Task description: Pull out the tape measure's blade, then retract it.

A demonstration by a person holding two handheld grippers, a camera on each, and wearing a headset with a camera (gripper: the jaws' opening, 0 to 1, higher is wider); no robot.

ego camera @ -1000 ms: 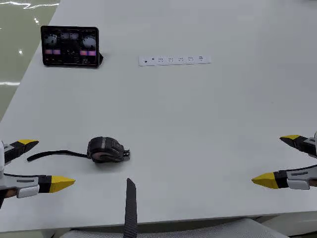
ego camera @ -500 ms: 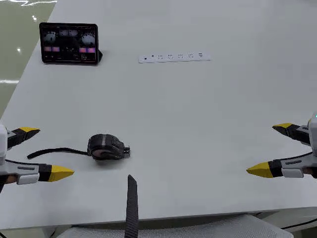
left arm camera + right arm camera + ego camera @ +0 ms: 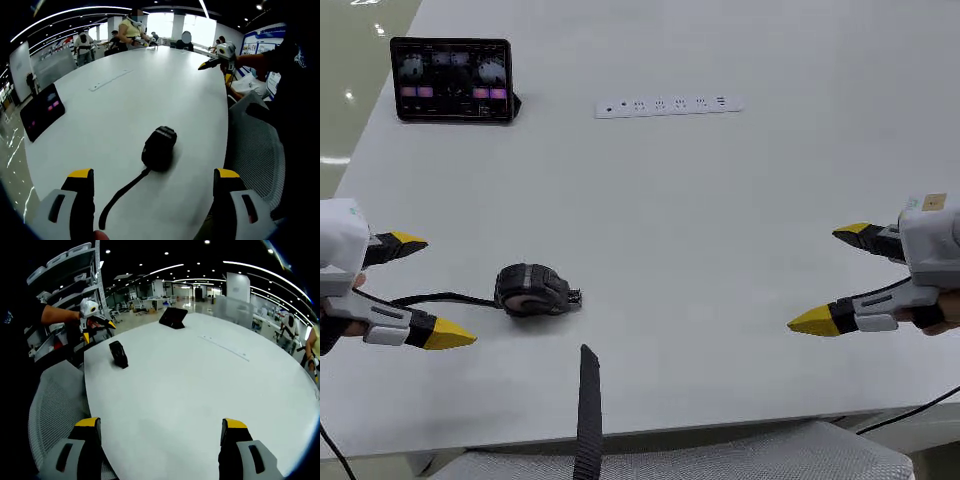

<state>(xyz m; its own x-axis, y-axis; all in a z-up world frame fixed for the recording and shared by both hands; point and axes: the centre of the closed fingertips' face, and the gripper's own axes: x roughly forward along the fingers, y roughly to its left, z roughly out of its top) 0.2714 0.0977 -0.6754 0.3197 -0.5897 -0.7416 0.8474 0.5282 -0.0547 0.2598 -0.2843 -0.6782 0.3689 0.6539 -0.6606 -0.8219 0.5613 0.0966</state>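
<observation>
A black tape measure (image 3: pixel 532 290) lies on the white table (image 3: pixel 700 220), its black wrist strap (image 3: pixel 440 298) trailing left. My left gripper (image 3: pixel 430 289) is open at the table's left, its yellow fingertips either side of the strap and a little left of the case. From the left gripper view the tape measure (image 3: pixel 159 146) sits ahead of the open left gripper (image 3: pixel 154 175). My right gripper (image 3: pixel 833 277) is open at the far right, well apart from the tape measure (image 3: pixel 118 354); the right gripper (image 3: pixel 160 425) holds nothing.
A tablet (image 3: pixel 451 79) stands at the back left and a white power strip (image 3: pixel 668 105) lies at the back middle. A dark strap (image 3: pixel 587 415) hangs over the mesh chair at the near edge. People stand beyond the table's far end.
Both grippers have moved inward over the table: the left toward the tape measure's strap, the right leftward. The tape measure has stayed put; the head camera has shifted slightly.
</observation>
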